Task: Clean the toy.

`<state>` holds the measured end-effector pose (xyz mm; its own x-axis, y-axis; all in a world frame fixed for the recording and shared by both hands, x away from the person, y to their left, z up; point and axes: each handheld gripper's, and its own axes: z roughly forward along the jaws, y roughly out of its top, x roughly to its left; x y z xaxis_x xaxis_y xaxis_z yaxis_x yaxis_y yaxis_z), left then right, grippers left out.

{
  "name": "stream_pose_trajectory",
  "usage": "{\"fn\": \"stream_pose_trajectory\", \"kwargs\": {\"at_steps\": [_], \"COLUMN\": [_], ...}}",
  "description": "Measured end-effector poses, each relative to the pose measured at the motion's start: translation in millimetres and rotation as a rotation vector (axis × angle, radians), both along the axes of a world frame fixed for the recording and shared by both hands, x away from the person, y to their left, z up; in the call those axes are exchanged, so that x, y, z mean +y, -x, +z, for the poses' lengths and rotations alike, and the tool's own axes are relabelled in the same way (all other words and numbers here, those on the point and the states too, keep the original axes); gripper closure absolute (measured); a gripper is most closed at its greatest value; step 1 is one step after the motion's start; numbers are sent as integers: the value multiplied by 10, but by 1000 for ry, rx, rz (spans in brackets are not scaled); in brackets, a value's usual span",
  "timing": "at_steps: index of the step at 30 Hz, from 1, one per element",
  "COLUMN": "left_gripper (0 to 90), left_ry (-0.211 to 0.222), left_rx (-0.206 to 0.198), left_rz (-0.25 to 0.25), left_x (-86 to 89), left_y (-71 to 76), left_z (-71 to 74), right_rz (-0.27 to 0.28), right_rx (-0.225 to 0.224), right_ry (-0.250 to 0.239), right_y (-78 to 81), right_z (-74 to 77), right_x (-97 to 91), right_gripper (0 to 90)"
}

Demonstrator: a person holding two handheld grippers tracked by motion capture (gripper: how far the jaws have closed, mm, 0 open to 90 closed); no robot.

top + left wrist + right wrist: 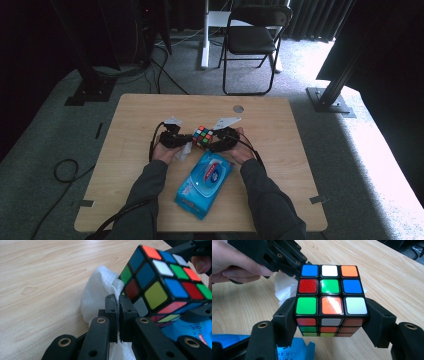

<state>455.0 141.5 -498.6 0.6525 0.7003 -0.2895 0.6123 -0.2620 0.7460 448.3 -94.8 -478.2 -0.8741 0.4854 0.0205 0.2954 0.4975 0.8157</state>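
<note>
A scrambled puzzle cube [202, 136] [331, 297] hangs above the table's middle, clamped between the two jaws of my right gripper [212, 141] [331, 323]. My left gripper [184, 143] [119, 305] is shut on a white wet wipe [98, 293] [183, 151] and sits right beside the cube [160, 281] on its left side. The wipe's loose end bulges up against the cube's lower corner, and in the right gripper view the wipe [283, 286] peeks out behind the cube.
A blue pack of wet wipes [205, 183] lies on the wooden table [135, 115] just in front of both hands. A round hole [238, 108] is in the tabletop at the back. A black folding chair [252, 42] stands beyond the table.
</note>
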Motion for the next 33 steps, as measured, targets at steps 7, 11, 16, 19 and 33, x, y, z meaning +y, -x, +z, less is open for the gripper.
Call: {"fn": "stream_pose_trajectory", "kwargs": {"at_steps": [7, 11, 16, 19, 33], "left_gripper": [871, 871, 871, 872, 869], "left_ry": [13, 20, 48, 53, 50], "left_rx": [-10, -23, -39, -47, -80], "left_rz": [3, 8, 12, 9, 9], "left_x": [5, 17, 26, 29, 79], "left_y": [-19, -28, -39, -44, 17], "left_z": [52, 108, 182, 226, 296], "right_rz": [27, 39, 55, 53, -36], "right_rx": [6, 6, 3, 3, 9], "right_ry": [2, 0, 21, 19, 34], "right_y": [17, 25, 38, 37, -16], "right_z": [-11, -23, -38, -46, -125], "right_x": [33, 62, 105, 106, -6], "right_gripper": [343, 343, 344, 343, 343]}}
